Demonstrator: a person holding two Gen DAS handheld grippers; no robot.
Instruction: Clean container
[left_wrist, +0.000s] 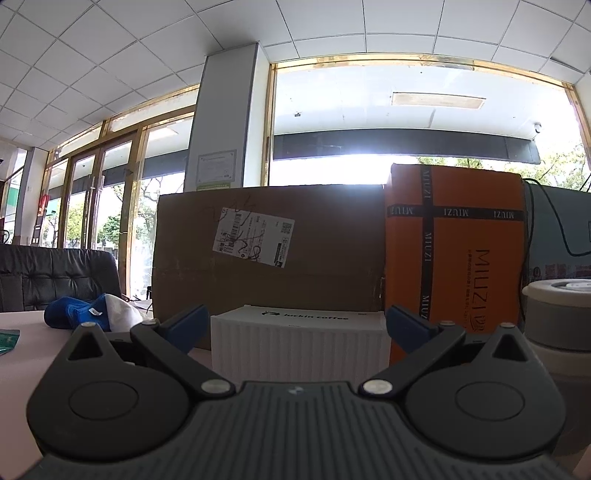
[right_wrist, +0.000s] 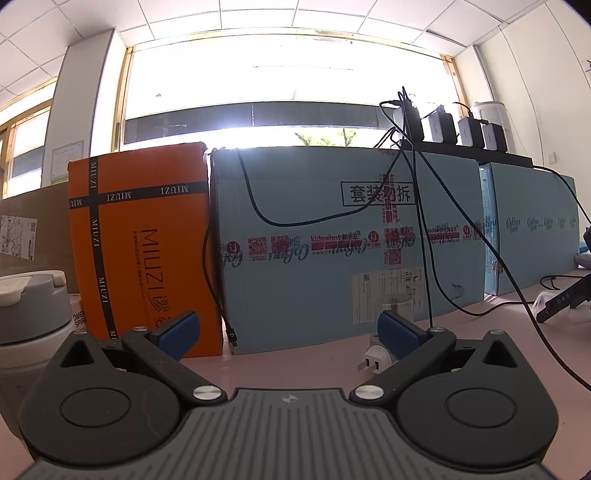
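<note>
Facing a row of boxes, both grippers are held low over a pink tabletop (right_wrist: 295, 360). The left gripper (left_wrist: 297, 326) is spread wide, nothing between its blue pads (left_wrist: 190, 325); a white Luckin Coffee box (left_wrist: 299, 343) is seen just ahead of the gap. Behind it a brown carton (left_wrist: 266, 251) and an orange MIUZI box (left_wrist: 456, 254) are stood side by side. The container, a grey lidded cup (left_wrist: 557, 314), is placed at the right edge of the left view and at the left edge of the right view, beside the orange box. The right gripper (right_wrist: 288, 332) is likewise wide open and empty. A white plug adapter (right_wrist: 373, 363) lies near its right finger, before a light-blue carton (right_wrist: 332, 240) draped with black cables (right_wrist: 424, 221).
</note>
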